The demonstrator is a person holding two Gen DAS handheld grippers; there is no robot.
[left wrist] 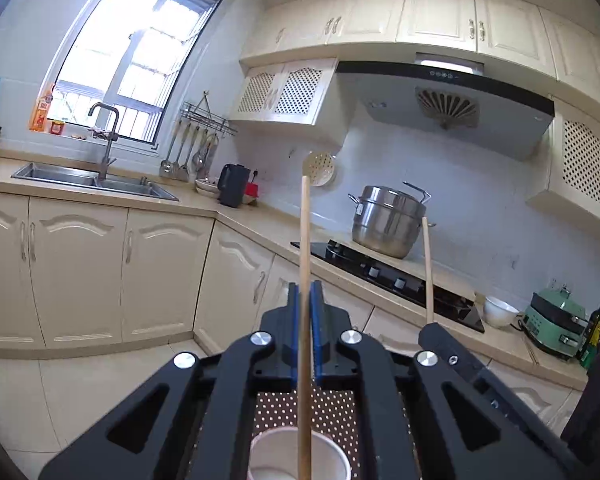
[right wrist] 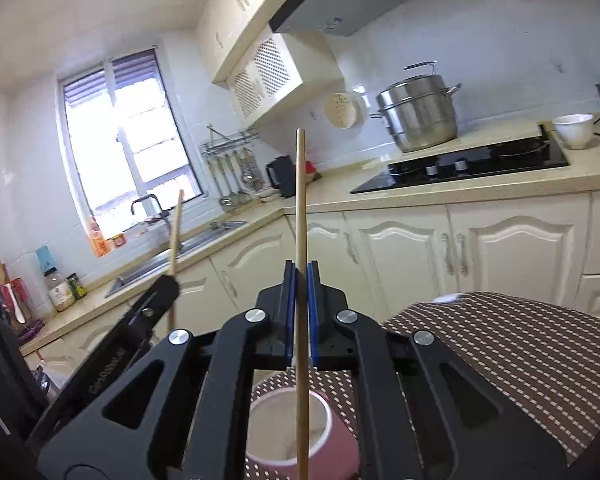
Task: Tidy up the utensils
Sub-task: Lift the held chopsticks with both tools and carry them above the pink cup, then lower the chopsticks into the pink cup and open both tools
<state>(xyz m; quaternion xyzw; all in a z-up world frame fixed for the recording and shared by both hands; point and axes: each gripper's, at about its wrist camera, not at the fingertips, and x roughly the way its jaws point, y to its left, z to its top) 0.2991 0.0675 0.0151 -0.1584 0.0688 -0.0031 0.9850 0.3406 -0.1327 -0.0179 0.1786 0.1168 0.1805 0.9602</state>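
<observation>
Between the blue pads of the left gripper point(left wrist: 309, 292), seen from the left wrist, a thin pale wooden chopstick point(left wrist: 305, 248) is pinched upright, jaws pressed together on its shaft. Its lower end hangs over the mouth of a white-lined paper cup point(left wrist: 284, 458) that stands on a brown dotted table mat point(left wrist: 276, 408). I judge the step to be carrying the stick to the cup; next it must be lowered straight so the tip clears the rim. To the right, the other gripper's black body point(left wrist: 452, 348) stands close, with its own stick point(left wrist: 427, 268) rising above it, so sideways room is tight.

From the right wrist, the right gripper point(right wrist: 301, 280) likewise pinches a second slender wooden chopstick point(right wrist: 301, 216) upright, jaws closed on it. Below it the cup shows a pink outer wall point(right wrist: 340, 436), and this stick's lower end crosses the rim. The left gripper's black arm point(right wrist: 140, 320) is near on the left. The mat's edge curves off to the right; beyond it is open floor before the cream cabinets point(right wrist: 500, 248).
</observation>
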